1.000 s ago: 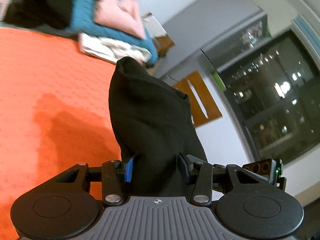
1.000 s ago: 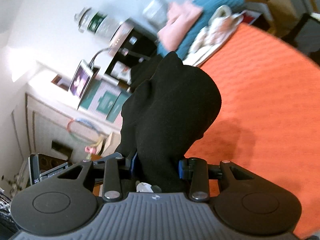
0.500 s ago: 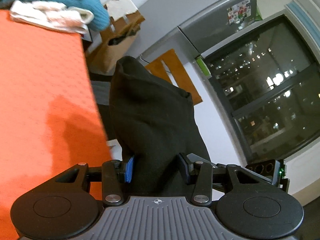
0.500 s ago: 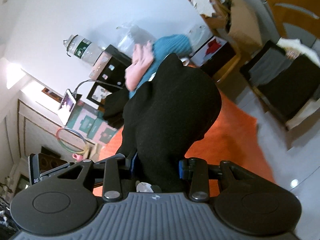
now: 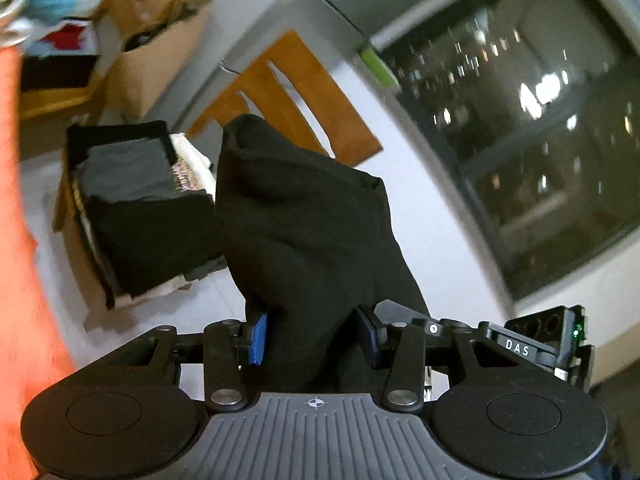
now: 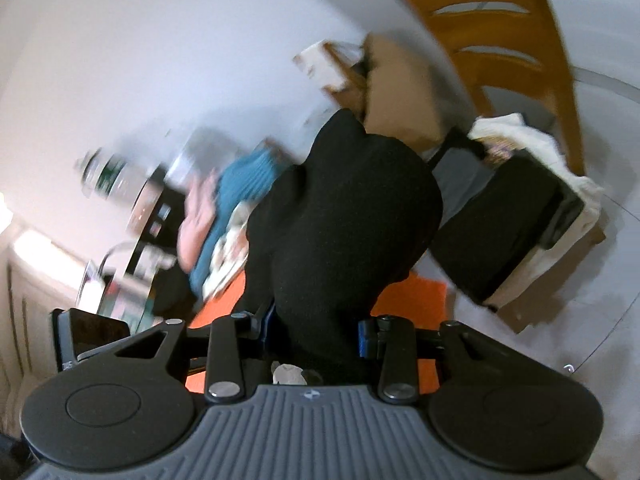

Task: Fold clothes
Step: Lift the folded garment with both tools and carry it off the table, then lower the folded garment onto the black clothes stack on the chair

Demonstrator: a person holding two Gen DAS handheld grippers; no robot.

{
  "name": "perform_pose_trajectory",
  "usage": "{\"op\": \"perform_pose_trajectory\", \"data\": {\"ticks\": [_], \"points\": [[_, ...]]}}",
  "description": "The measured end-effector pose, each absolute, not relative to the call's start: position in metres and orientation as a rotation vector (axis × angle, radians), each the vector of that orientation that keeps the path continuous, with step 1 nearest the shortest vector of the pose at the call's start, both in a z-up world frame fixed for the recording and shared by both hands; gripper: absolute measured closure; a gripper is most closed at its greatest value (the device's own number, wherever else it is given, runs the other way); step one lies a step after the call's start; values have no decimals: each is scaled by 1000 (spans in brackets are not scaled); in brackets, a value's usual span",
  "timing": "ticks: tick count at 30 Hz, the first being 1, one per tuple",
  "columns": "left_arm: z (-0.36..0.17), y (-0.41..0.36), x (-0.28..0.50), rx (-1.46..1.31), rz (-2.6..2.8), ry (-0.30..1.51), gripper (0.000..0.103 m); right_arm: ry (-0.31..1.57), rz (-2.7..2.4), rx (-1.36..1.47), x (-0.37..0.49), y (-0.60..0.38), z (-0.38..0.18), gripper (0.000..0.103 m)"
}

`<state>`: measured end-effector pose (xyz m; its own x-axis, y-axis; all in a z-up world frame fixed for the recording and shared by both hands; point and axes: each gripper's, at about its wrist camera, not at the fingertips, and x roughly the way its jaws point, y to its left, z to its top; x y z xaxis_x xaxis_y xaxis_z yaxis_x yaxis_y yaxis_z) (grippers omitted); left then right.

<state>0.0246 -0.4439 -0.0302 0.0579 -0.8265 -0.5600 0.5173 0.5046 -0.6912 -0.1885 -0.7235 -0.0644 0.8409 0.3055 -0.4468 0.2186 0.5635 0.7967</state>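
Two handheld grippers carry one folded black garment (image 5: 304,236) between them. The left gripper (image 5: 314,334) has its blue pads clamped on a thick bunch of the cloth, which stands up ahead of the jaws; the right gripper (image 6: 316,330) is clamped on its own bunch of the same black fabric (image 6: 344,216), jaws held part-way apart by the bulk.

Beyond the cloth sits one stack of folded clothes (image 5: 136,200) on a chair seat, black and grey pieces with a white one beneath; the right wrist view shows the same stack (image 6: 516,216) just past the garment. One wooden chair back (image 5: 288,92) with slats rises behind it. One torn cardboard box (image 5: 156,52) stands near the wall, and one dark window (image 5: 532,112) with city lights fills the right side.

A second ago the orange cloth-covered table (image 5: 16,240) filled the left half of the left wrist view; now it is a strip at the left edge, and the chair stack has come into sight. The pile of blue, pink and white clothes (image 6: 224,216) has slid from centre toward the left in the right wrist view.

Readable writing: "DAS" on a black module (image 5: 516,346) beside the left gripper.
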Motion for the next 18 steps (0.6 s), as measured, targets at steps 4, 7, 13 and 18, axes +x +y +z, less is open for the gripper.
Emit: {"op": "perform_pose_trajectory", "data": {"ticks": [4, 7, 13, 18], "points": [[-42, -491, 84, -238, -1103, 1153, 55, 520, -23, 1097, -161, -748, -100, 61], [-54, -525, 131, -152, -1144, 1184, 55, 456, -83, 1154, -132, -759, -126, 61], [-96, -588, 223, -1, -1219, 1259, 55, 350, -225, 1222, -65, -774, -182, 61], [-146, -623, 287, 112, -1229, 1320, 55, 328, -303, 1289, -4, -786, -242, 61]]}}
